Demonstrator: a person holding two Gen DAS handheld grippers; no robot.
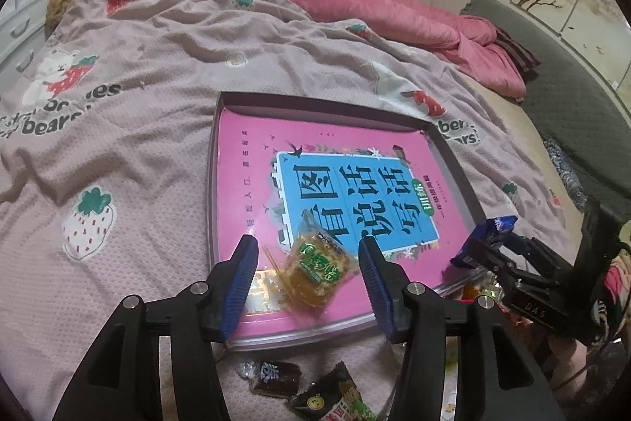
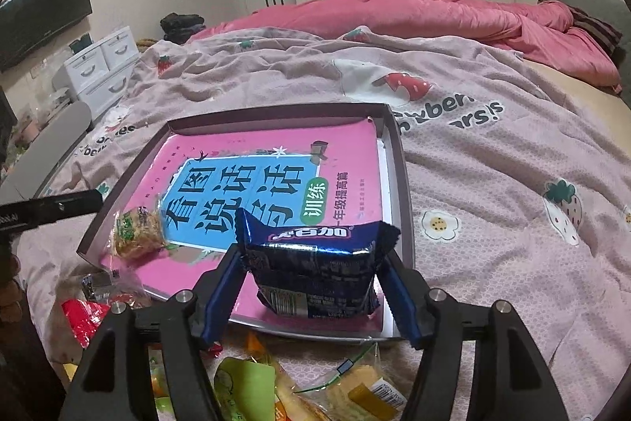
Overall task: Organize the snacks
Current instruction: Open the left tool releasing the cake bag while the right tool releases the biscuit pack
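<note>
A shallow dark-rimmed tray (image 1: 315,101) (image 2: 276,113) lies on the bed with a pink book (image 1: 252,160) (image 2: 355,152) covering its bottom. A yellow snack packet with a green label (image 1: 315,263) (image 2: 136,231) rests on the book in the near left corner. My left gripper (image 1: 307,240) hangs open around it, pads apart from the wrapper. My right gripper (image 2: 312,256) (image 1: 487,251) is shut on a dark blue snack packet (image 2: 315,263) (image 1: 495,225), held upright over the tray's near right side.
Loose snacks lie on the bedspread in front of the tray: dark wrapped pieces (image 1: 276,377), green and yellow bags (image 2: 244,385), a red packet (image 2: 84,318). A pink quilt (image 2: 434,14) is bunched at the far side. White drawers (image 2: 98,66) stand left of the bed.
</note>
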